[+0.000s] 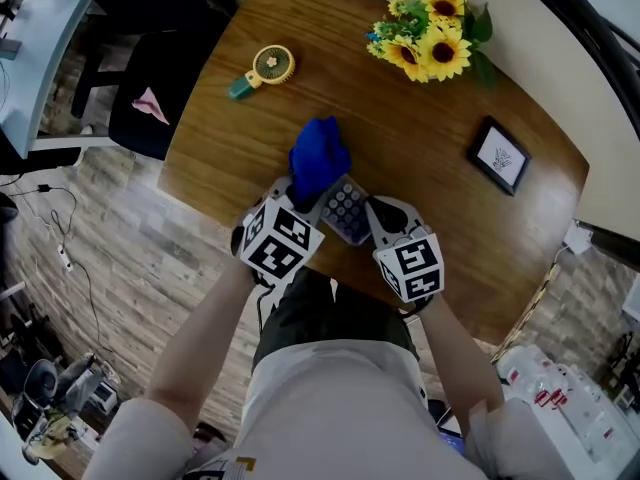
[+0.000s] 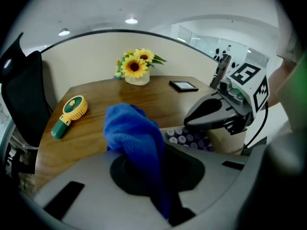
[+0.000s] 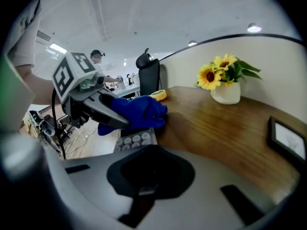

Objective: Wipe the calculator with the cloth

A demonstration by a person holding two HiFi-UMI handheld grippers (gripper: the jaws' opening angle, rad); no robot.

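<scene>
A grey calculator (image 1: 347, 211) sits at the near edge of a wooden table (image 1: 330, 28), its far end under a bunched blue cloth (image 1: 318, 163). The left gripper (image 1: 305, 196) is clamped on the cloth. The right gripper (image 1: 375, 223), jaws nearly together, pinches the calculator's near end. Both forearms reach forward over plank flooring (image 1: 130, 238).

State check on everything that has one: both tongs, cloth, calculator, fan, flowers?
left tongs: shut on the cloth.
right tongs: shut on the calculator's near end.
cloth: bunched, resting on the calculator's far end.
calculator: keys up, held.
fan: lying flat.
sunflowers: upright in a white pot.
</scene>
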